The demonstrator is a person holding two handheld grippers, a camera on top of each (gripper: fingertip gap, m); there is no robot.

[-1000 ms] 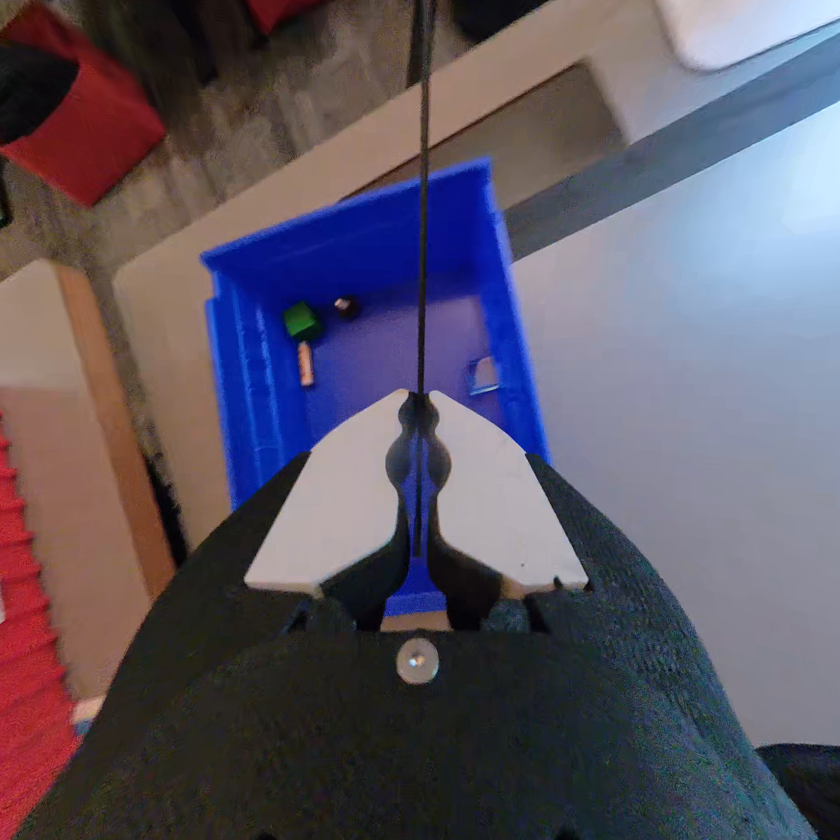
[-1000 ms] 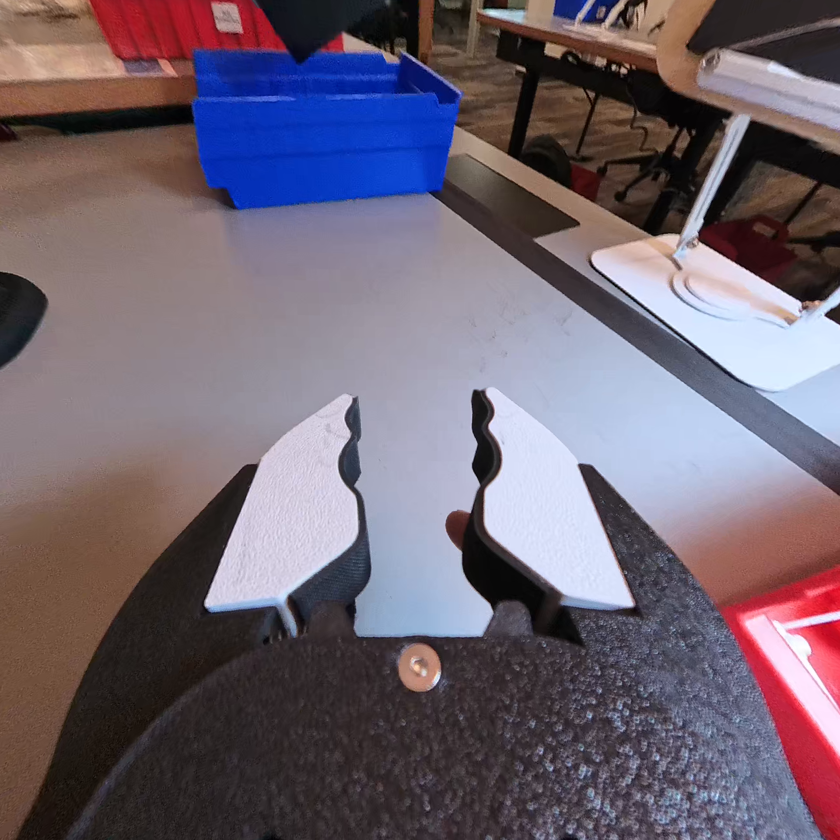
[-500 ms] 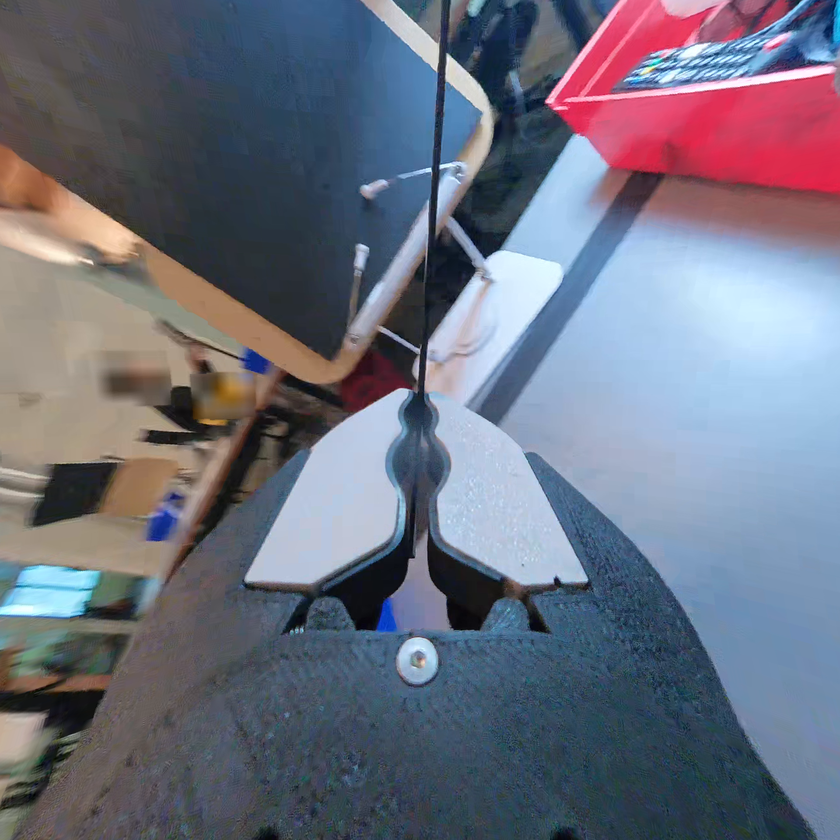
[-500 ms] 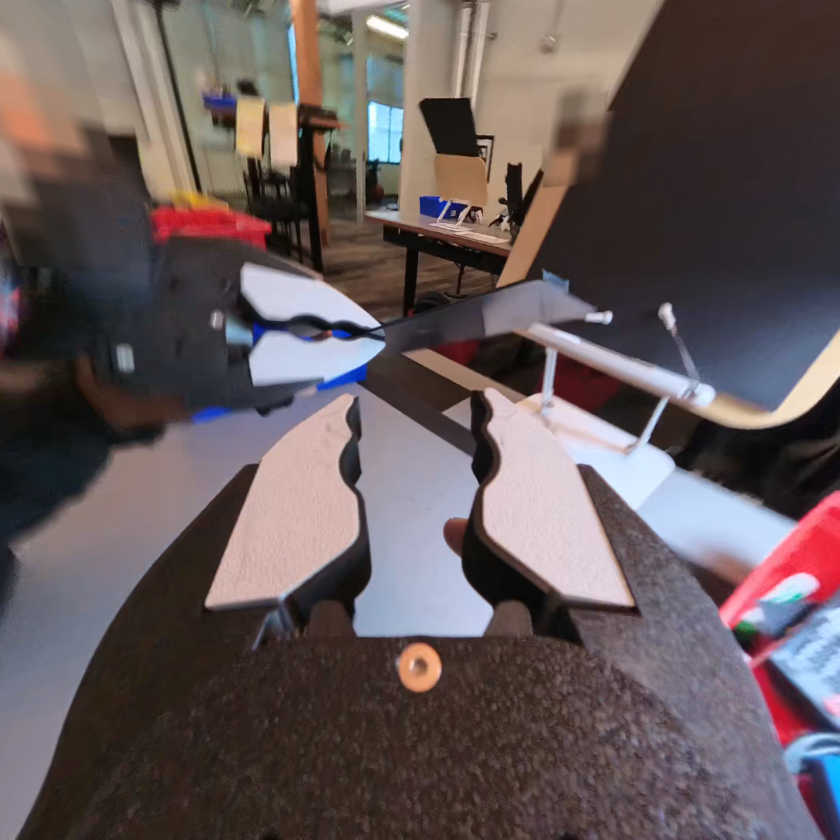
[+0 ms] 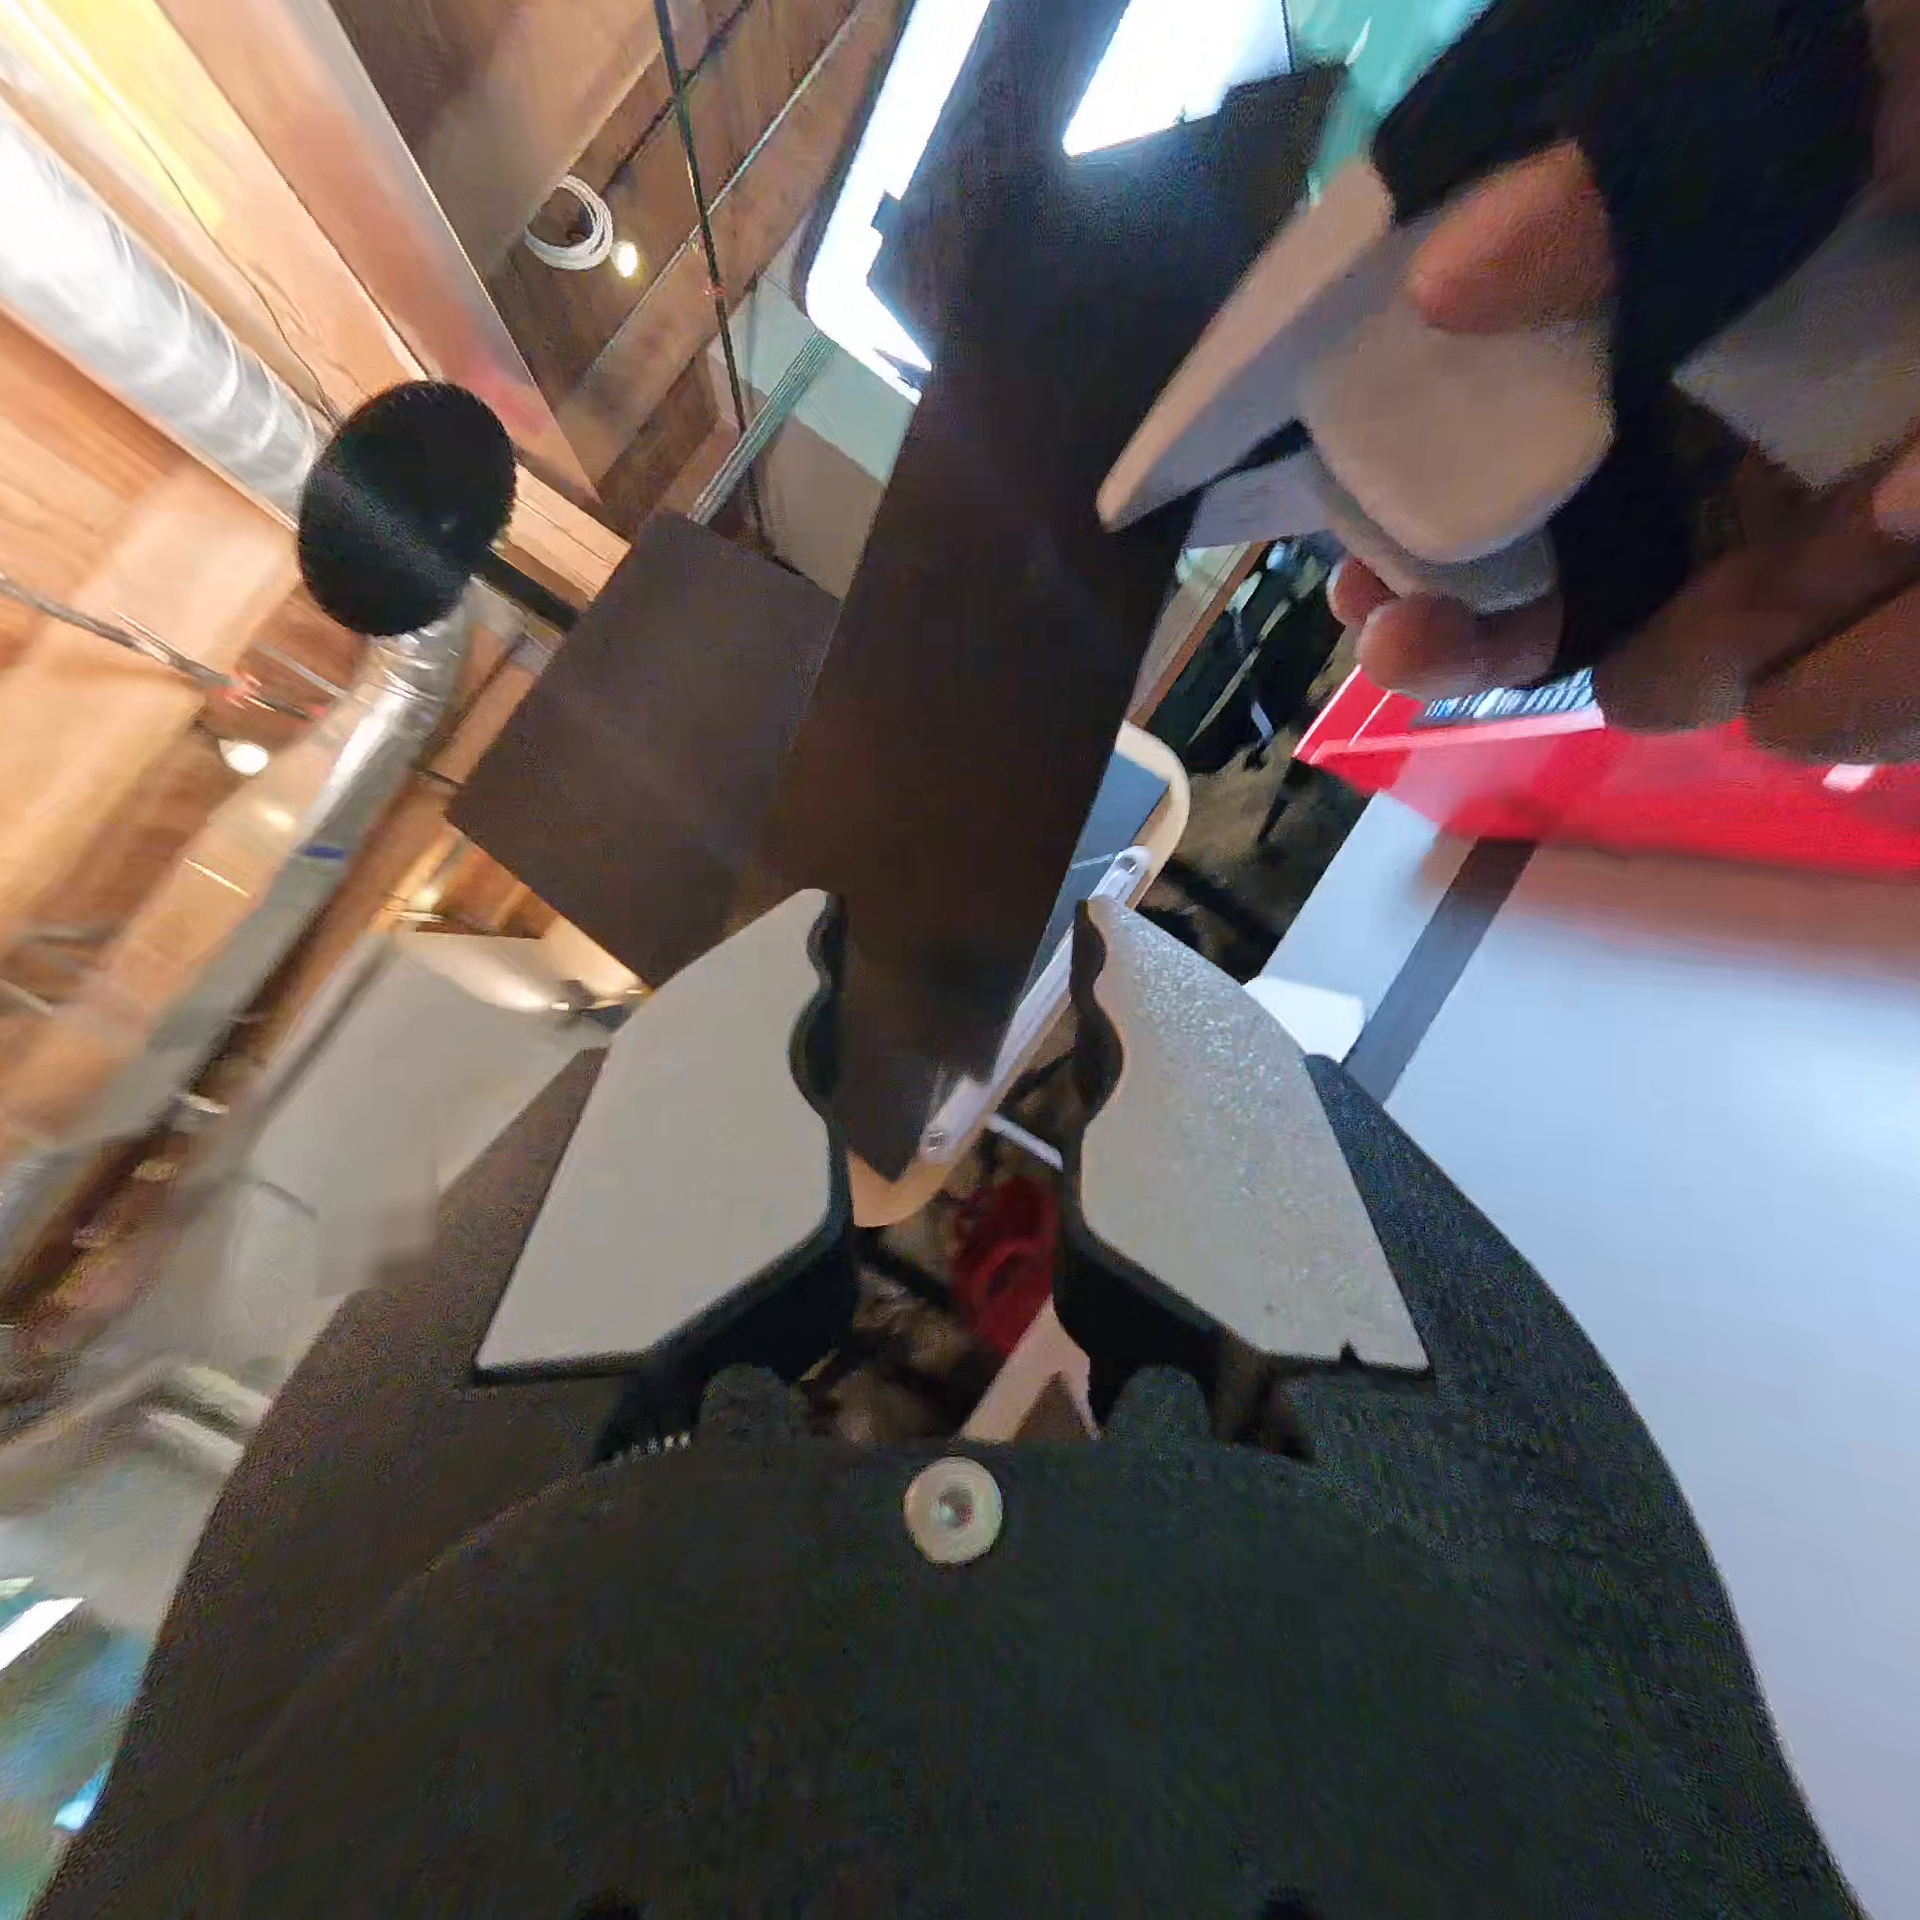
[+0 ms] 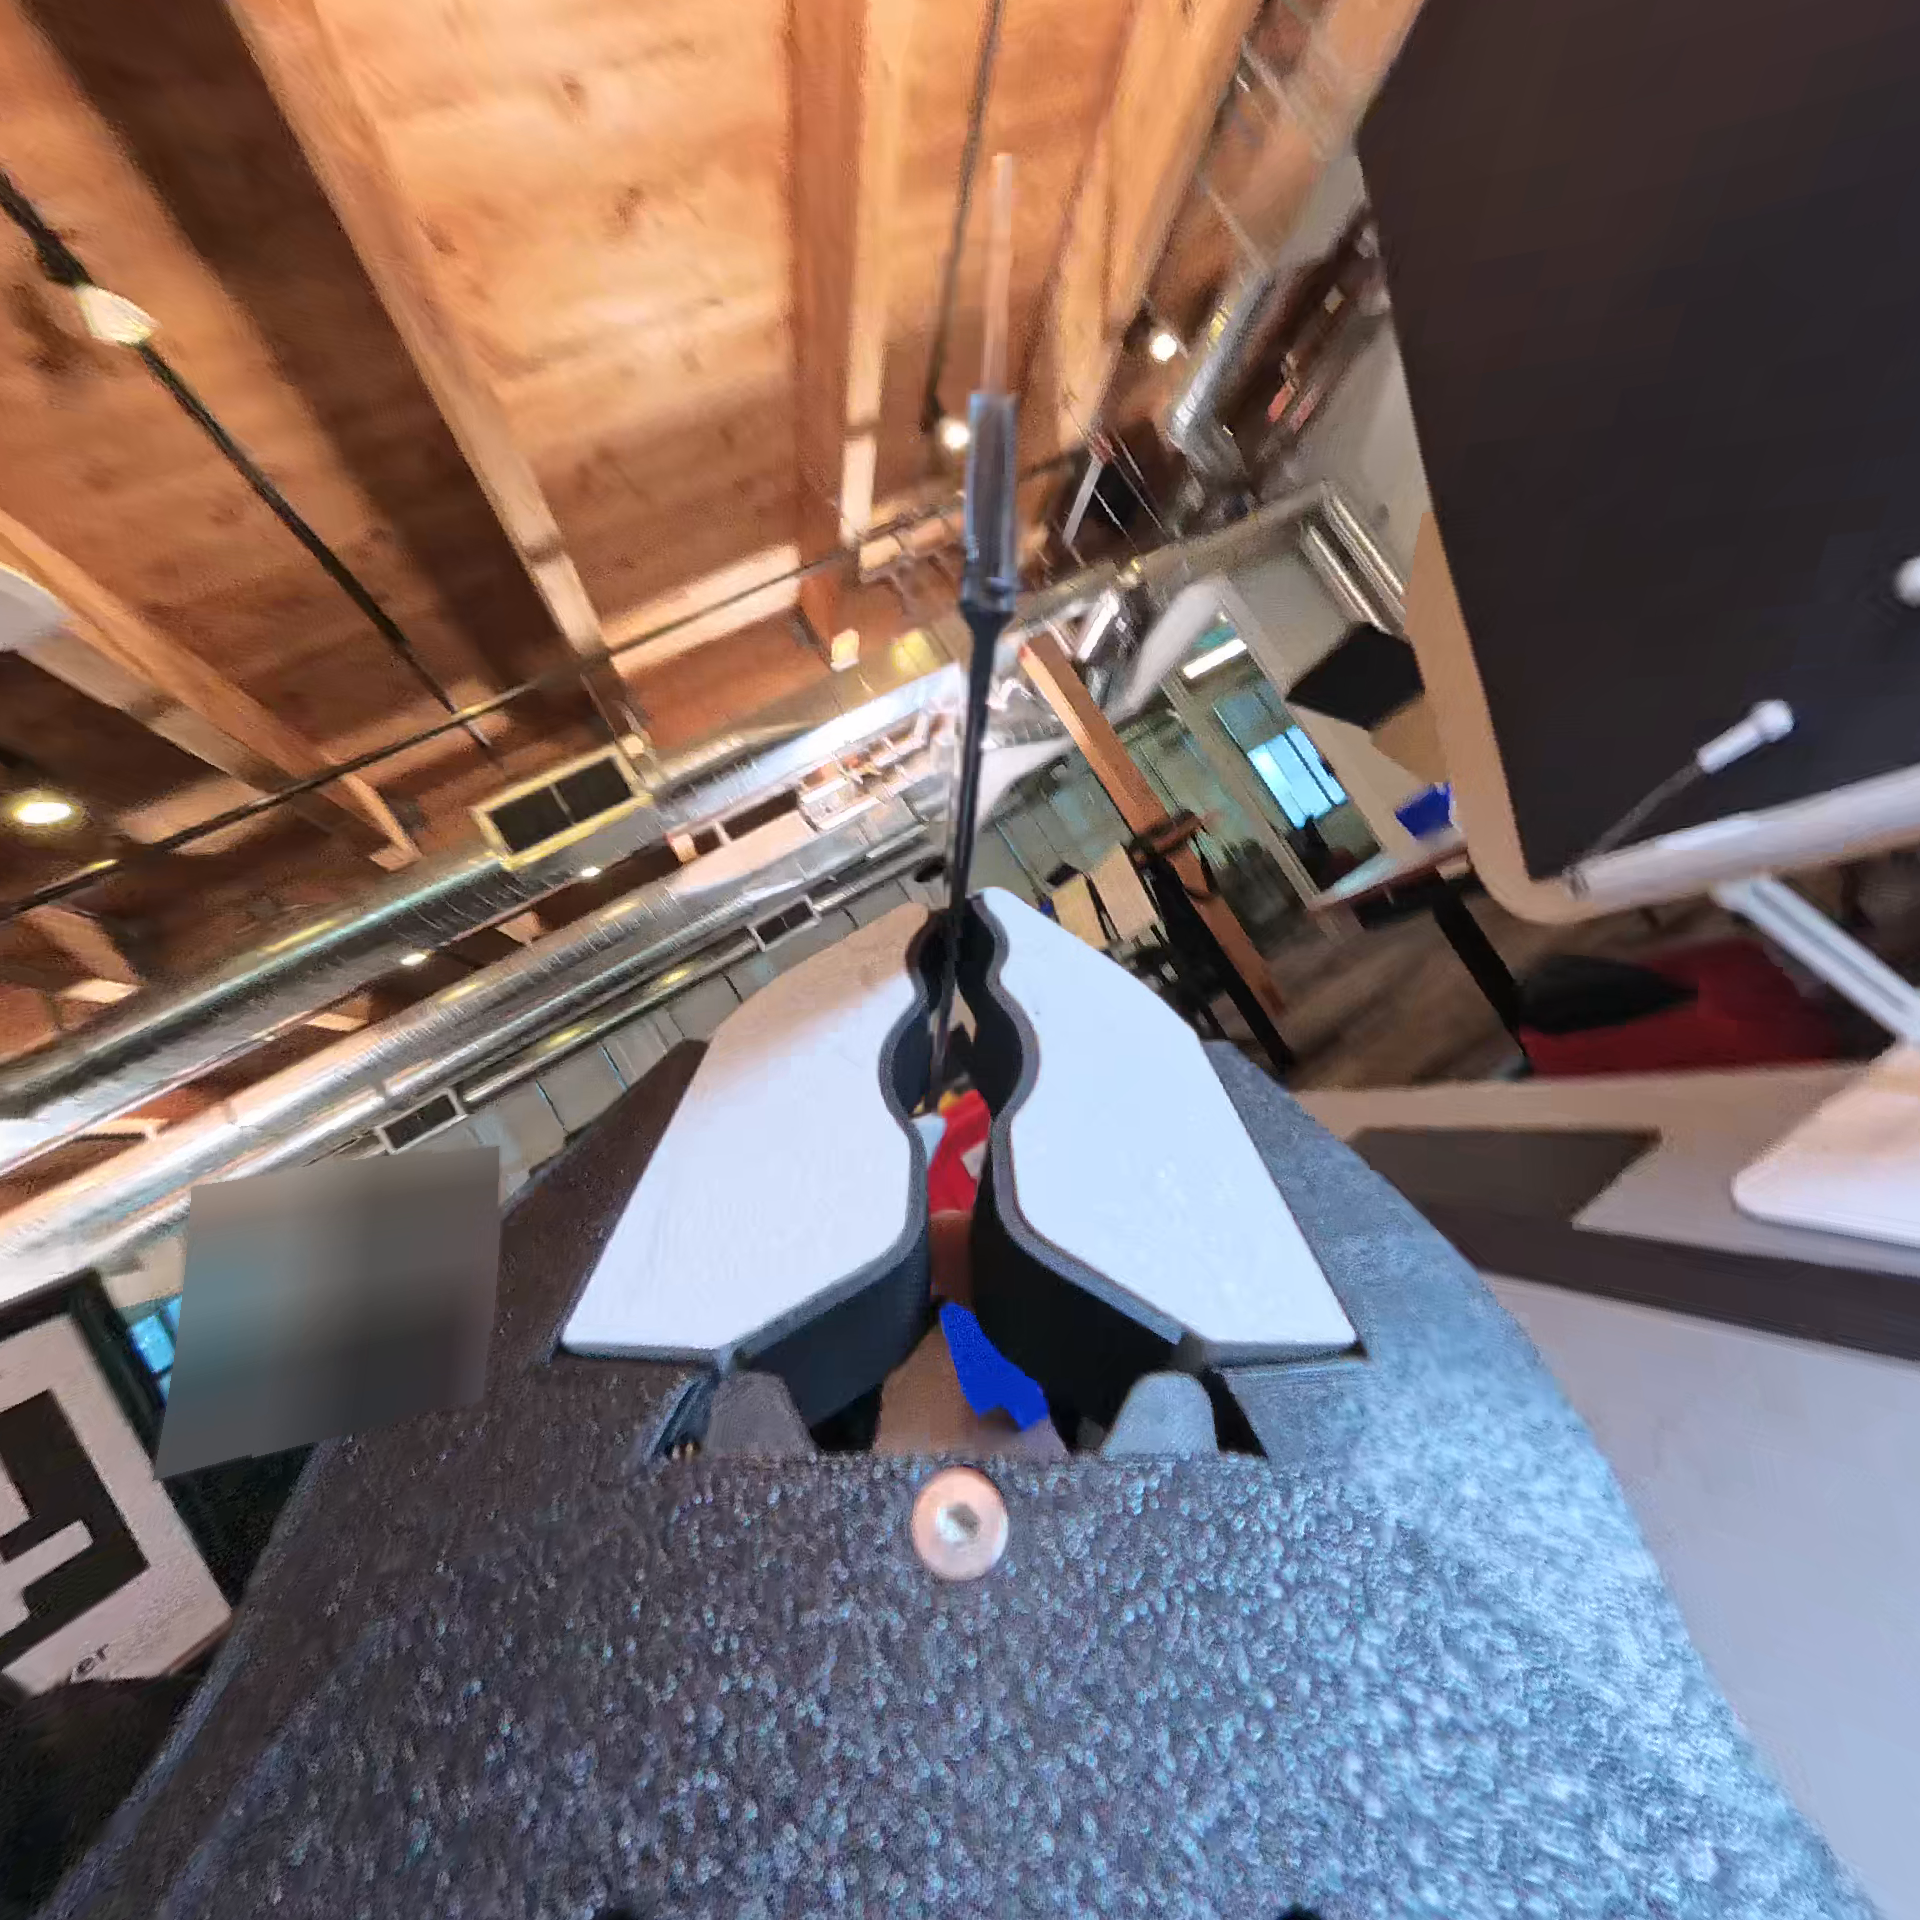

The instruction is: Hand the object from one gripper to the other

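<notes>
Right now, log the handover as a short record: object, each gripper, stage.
object: thin flat black strip, edge-on in the right wrist view
left gripper: open, the strip's lower end between its fingers
right gripper: shut on the strip
stage: strip apparently held by the right gripper alone; left gripper not yet pulled clear
nearby: red bin on grey table

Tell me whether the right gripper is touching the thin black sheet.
Touching. The right wrist view shows the right gripper with its fingers closed on the edge-on thin black sheet.
</notes>
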